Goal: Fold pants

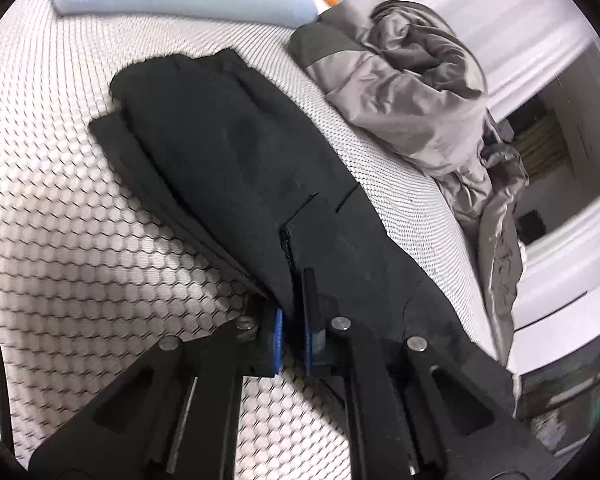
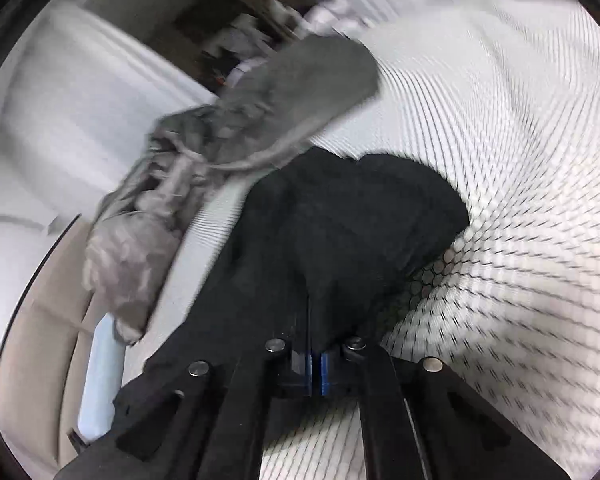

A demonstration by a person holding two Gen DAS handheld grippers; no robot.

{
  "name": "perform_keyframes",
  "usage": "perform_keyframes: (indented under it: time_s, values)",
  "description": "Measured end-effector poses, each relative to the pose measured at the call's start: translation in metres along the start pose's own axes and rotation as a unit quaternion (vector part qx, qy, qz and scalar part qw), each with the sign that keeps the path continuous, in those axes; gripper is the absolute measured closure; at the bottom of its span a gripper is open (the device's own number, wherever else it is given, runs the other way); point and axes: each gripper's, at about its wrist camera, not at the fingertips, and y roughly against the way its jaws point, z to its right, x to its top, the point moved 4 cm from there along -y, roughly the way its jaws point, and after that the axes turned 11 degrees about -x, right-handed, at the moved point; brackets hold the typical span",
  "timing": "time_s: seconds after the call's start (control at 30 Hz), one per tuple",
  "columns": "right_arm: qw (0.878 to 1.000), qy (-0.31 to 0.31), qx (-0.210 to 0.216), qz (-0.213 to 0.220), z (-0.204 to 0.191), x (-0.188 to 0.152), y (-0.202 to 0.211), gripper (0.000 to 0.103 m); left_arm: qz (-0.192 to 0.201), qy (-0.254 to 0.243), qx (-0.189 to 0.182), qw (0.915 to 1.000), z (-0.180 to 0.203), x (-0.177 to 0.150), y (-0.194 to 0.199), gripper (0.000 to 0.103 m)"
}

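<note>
Pants (image 1: 236, 152), black and soft, lie part-folded on the honeycomb-patterned bed (image 1: 60, 220) beside a grey garment (image 1: 412, 92). Both left gripper (image 1: 294, 300) and right gripper (image 2: 315, 344) pinch cloth between their fingers; limp fabric is likely best gripped at edges.

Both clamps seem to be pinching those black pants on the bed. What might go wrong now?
The left gripper and right gripper each pinch only an edge of the black pants, so cloth might slip out. The layers already lie uneven, so the fold could end crooked. The grey bedding lies close and might get dragged along.
</note>
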Motion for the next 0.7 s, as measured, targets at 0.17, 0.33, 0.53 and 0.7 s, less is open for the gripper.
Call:
perform_keyframes:
  time_s: [0.17, 0.33, 0.53, 0.7]
  values:
    - [1.000, 0.005, -0.005, 0.012, 0.025, -0.028, 0.049, 0.101, -0.018, -0.004, -0.017, 0.9997, -0.005, -0.018, 0.027, 0.098]
    - [0.998, -0.007, -0.045, -0.041, 0.055, -0.051, 0.034, 0.096, -0.042, -0.009, 0.027, 0.9987, -0.023, -0.035, 0.032, 0.095]
    - [0.996, -0.007, -0.087, -0.018, 0.064, -0.044, 0.056, 0.032, 0.018, -0.034, 0.041, 0.9984, -0.018, -0.032, 0.085, 0.047]
    - [0.990, 0.051, -0.131, 0.015, 0.060, -0.018, 0.079, 0.015, 0.035, -0.061, 0.018, 0.9974, 0.009, -0.033, 0.108, 0.024]
